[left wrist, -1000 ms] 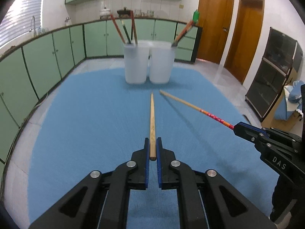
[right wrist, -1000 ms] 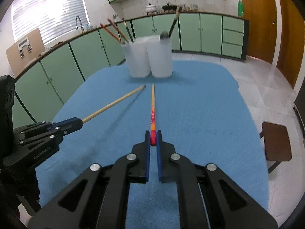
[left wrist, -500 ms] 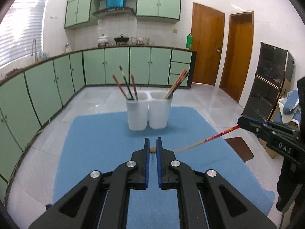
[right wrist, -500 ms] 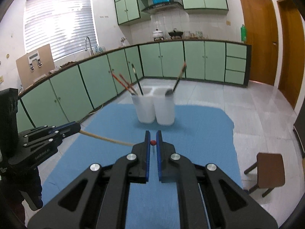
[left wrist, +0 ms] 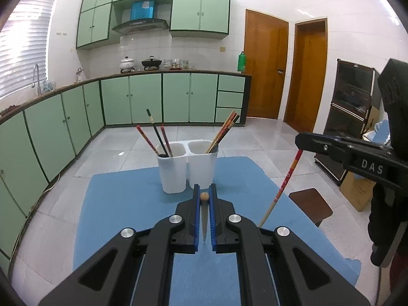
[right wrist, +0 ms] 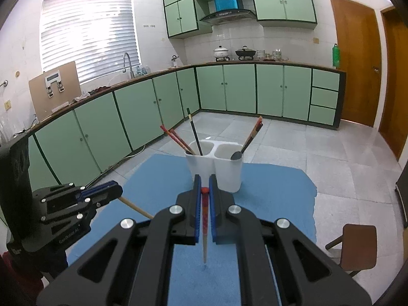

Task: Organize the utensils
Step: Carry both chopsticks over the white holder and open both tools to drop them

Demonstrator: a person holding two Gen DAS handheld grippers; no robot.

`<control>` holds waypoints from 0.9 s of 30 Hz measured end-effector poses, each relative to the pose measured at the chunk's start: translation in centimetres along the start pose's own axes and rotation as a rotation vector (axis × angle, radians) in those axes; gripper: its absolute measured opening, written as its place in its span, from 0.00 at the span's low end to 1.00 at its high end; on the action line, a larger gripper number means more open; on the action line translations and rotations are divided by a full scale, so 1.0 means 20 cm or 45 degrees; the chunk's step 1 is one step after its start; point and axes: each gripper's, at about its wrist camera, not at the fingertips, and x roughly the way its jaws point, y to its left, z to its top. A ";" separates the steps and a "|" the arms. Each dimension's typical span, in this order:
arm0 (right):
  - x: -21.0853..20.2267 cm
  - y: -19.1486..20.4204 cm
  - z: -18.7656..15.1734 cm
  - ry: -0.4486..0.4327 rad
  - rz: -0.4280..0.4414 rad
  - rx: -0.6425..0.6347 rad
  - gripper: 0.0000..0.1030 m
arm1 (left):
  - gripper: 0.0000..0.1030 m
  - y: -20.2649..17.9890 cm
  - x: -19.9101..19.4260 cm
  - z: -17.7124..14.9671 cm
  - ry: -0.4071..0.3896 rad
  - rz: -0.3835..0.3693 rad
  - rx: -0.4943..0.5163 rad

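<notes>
Chopsticks in transit: left gripper (left wrist: 204, 195) is clamped on a plain wooden chopstick (left wrist: 204, 224), right gripper (right wrist: 204, 190) on a red-ended chopstick (right wrist: 204, 219), both hanging tip-down. Ahead stands the twin-cup holder (left wrist: 187, 169); next, each tip probably needs aligning over a cup.

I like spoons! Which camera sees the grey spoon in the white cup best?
The right wrist view: the grey metal spoon shows its bowl at the rim of the white plastic cup. In the left wrist view, chopsticks mostly hide it.
</notes>
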 end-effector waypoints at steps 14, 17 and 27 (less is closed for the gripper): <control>0.03 -0.05 0.45 -0.181 -0.012 -0.061 0.05 | 0.06 0.00 0.03 0.39 -0.184 0.019 0.073; 0.05 -0.07 0.59 -0.242 -0.022 -0.066 0.05 | 0.06 0.00 0.06 0.52 -0.243 0.034 0.086; 0.39 -0.23 0.83 -0.308 -0.074 -0.018 0.05 | 0.06 0.08 0.36 0.72 -0.235 0.073 0.086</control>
